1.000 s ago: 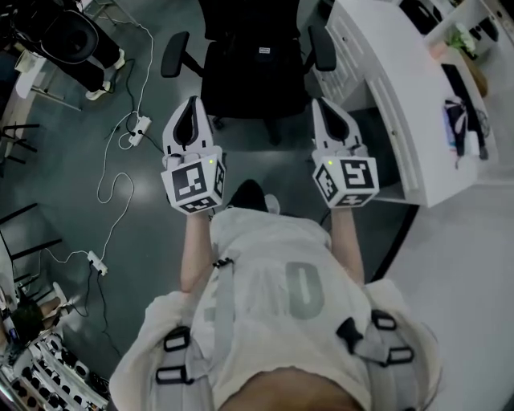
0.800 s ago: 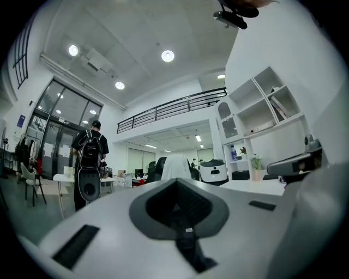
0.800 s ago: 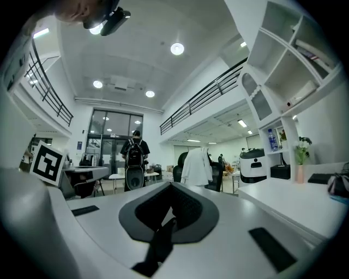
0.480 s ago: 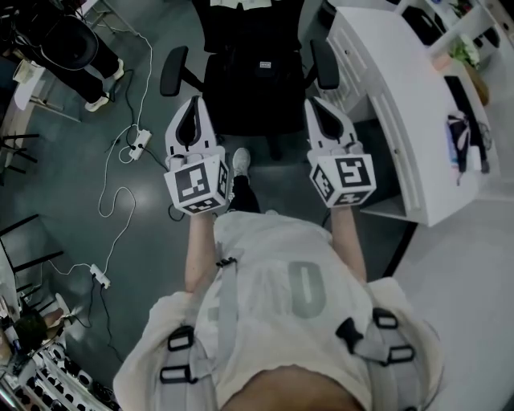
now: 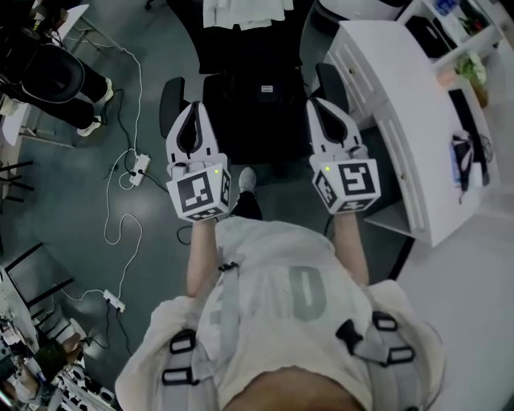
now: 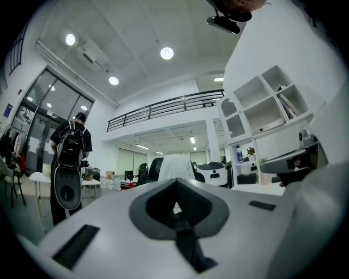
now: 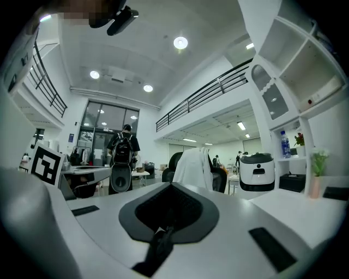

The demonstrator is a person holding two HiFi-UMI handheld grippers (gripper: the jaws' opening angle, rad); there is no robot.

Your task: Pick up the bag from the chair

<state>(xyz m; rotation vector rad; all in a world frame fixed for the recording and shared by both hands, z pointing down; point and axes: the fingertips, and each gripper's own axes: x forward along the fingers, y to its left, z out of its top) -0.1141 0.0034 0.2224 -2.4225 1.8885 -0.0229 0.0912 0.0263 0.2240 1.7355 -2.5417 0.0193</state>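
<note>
Looking down from the head view, the left gripper (image 5: 190, 107) and right gripper (image 5: 320, 103) are held side by side at chest height, both aimed at the black chair (image 5: 172, 95) just ahead. That looks like a level approach before reaching. Each pair of jaws meets at the tips with nothing between them. On the seat lies a dark mass with a small pale label (image 5: 261, 83). I judge this to be the bag, though black on black hides its outline. A white cloth (image 5: 245, 11) hangs over the chair's far side. To the right stands a white desk (image 5: 385, 88), and a cable (image 5: 120, 229) trails over the floor on the left.

The left gripper view shows its jaws pressed together, empty, and pointing at the cloth-draped chair back. The seat and the bag sit below its sight line. Wall cubbies (image 6: 267, 106) at the right hold a few books, and a bottle (image 6: 239, 154) stands lower down.

The right gripper view shows its jaws likewise together and holding nothing. A person with a backpack (image 7: 122, 151) stands far left, and a small plant (image 7: 317, 162) sits on the right.
</note>
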